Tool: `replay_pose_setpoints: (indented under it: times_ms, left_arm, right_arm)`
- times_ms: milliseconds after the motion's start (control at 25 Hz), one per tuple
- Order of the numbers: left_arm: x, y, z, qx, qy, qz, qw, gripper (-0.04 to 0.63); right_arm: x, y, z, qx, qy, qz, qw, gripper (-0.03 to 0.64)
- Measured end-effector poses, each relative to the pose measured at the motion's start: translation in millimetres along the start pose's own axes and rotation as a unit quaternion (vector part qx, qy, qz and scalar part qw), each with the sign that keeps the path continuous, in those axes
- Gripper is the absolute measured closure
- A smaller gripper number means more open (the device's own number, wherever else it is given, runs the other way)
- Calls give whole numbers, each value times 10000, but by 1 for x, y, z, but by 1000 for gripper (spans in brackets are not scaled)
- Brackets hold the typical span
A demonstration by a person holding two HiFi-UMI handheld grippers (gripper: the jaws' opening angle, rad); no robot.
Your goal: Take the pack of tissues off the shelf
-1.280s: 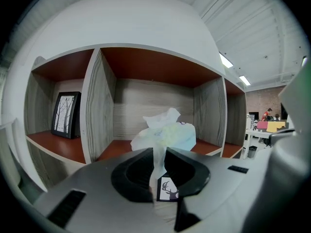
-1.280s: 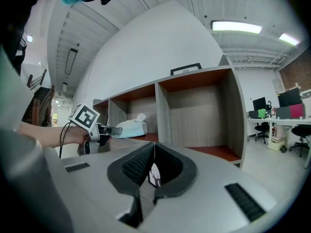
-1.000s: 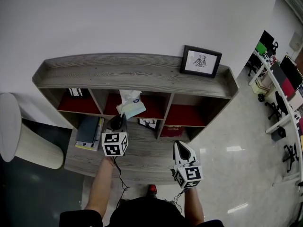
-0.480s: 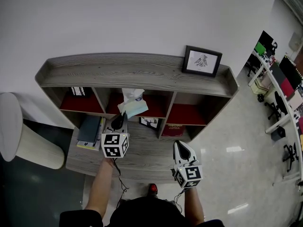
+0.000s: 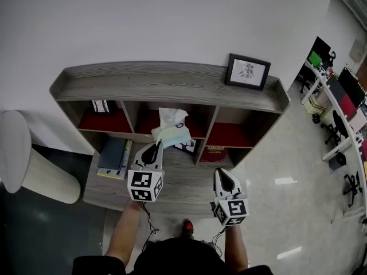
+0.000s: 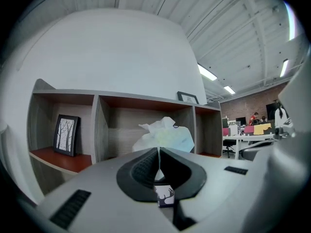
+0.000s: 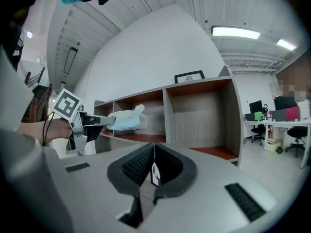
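The pack of tissues [image 5: 171,132] is pale green plastic with white tissue sticking out of its top. My left gripper [image 5: 157,145] is shut on its near edge and holds it in the air just in front of the middle compartment of the grey wooden shelf [image 5: 172,85]. In the left gripper view the pack [image 6: 165,137] hangs right beyond the closed jaw tips of the left gripper [image 6: 158,152]. My right gripper [image 5: 221,172] is shut and empty over the lower ledge at the right. From its own view I see the pack [image 7: 127,119], the left gripper [image 7: 85,125] and the right gripper [image 7: 154,147].
A black framed picture [image 5: 248,72] stands on the shelf top at the right. Books [image 5: 113,156] lie on the lower ledge at the left. A small deer card [image 5: 184,146] stands behind the pack. A white bin [image 5: 23,171] stands left of the shelf; office desks [image 5: 338,107] are far right.
My left gripper has drawn back toward me and risen with the tissue pack, which has come out of the middle compartment. The right gripper has barely moved.
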State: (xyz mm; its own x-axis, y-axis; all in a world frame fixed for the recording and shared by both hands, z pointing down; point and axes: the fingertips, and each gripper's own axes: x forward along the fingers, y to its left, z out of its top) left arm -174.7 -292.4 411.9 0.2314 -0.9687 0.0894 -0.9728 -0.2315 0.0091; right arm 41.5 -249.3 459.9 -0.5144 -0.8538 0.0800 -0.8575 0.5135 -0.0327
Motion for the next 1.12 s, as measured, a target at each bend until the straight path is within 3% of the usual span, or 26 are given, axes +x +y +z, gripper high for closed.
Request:
replay_pose_setpoints:
  times_ms: [560,1120]
  left_arm:
    - [-45,-32,-20,-107,76,-538,9985,583]
    - [-53,-87,-58,107,292,-1291,9912,583]
  right_arm:
    - [-37,20,-4,31,-30,-397,9992,588]
    - [-90,10,-24,176,108,-1166,9930,588]
